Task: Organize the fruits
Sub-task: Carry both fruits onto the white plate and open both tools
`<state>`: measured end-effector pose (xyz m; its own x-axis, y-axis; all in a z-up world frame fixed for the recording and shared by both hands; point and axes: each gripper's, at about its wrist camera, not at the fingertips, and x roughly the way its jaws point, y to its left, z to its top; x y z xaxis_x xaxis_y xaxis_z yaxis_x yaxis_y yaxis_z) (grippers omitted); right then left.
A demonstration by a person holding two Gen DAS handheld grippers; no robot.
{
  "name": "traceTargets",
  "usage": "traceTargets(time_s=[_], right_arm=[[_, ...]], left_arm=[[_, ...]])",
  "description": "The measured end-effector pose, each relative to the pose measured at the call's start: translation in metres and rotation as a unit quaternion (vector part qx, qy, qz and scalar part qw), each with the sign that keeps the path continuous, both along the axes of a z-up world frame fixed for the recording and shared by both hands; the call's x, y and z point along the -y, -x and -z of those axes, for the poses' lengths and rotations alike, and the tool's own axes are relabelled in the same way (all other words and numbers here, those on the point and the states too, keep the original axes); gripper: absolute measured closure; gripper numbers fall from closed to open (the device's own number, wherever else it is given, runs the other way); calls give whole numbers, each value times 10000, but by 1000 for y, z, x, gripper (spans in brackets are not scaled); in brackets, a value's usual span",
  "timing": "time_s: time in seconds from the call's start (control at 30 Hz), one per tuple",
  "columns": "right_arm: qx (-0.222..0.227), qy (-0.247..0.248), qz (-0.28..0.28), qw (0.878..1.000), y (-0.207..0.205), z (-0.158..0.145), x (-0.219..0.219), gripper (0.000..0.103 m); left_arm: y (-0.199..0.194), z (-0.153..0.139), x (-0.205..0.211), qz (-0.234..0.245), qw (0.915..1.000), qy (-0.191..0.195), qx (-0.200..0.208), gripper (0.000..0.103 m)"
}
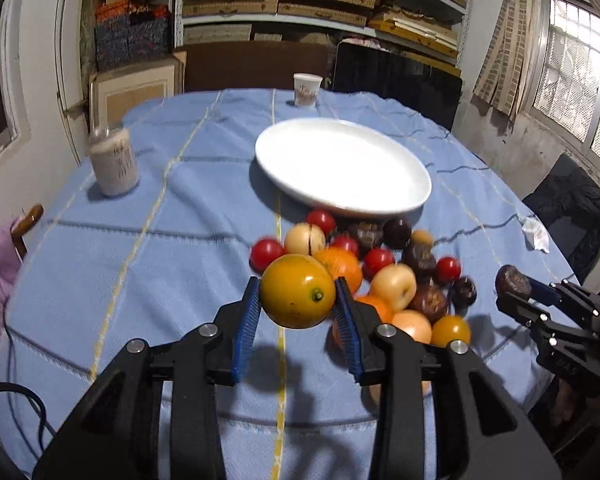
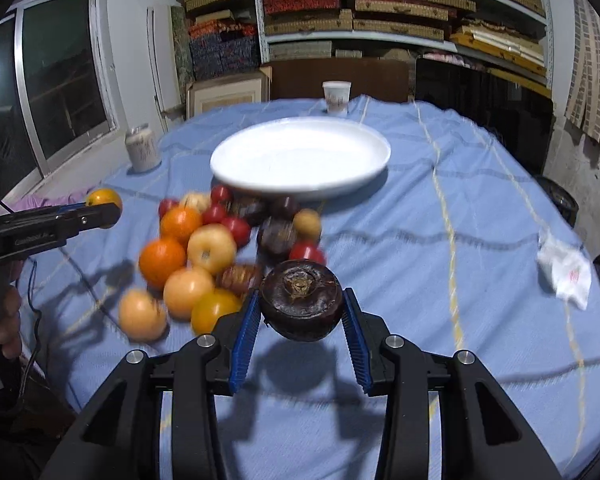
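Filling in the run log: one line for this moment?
left gripper: holds yellow fruit | right gripper: holds dark fruit | plate: empty

Glossy white plate (image 1: 384, 196), woven matt blue tablecloth (image 1: 148, 248), smooth shiny yellow-orange fruit (image 1: 297, 291), rough dull dark brown fruit (image 2: 301, 306), crumpled white paper (image 2: 565, 274)

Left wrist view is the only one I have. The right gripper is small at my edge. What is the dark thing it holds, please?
Observer: The right gripper has its fingers shut on a dark brown round fruit with a dry stem cap facing the camera.
Operator: Is it lifted from the cloth?
Observer: Yes, its shadow lies on the blue tablecloth below it.
Operator: Is anything on the white plate?
Observer: No, the white plate shows bare from this side too.
Operator: What is on the far right of the table?
Observer: A crumpled white paper with a small red mark.
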<state>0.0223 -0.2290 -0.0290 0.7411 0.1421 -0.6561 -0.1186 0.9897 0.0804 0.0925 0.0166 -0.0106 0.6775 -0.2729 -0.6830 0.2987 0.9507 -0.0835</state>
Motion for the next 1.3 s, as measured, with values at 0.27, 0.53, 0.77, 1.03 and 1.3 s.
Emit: traceTargets(time_s=[0.27, 0.53, 0.77, 1.03, 1.3], right_arm=[[359, -63, -148, 9992, -100, -56, 16, 61], [-83, 182, -65, 9998, -240, -39, 19, 61], [-44, 210, 4, 9998, -284, -23, 17, 36], [172, -57, 86, 9998, -226, -42, 28, 36], [262, -20, -196, 9995, -98, -38, 23, 35]], left_arm=[[-92, -31, 41, 193, 9998, -8, 22, 67], [-222, 0, 86, 149, 9980, -377, -479, 67], [-272, 16, 97, 108, 9973, -312, -662, 46], [-215, -18, 65, 0, 9991, -16, -415, 26], [-84, -5, 38, 402, 9980, -333, -357, 20]])
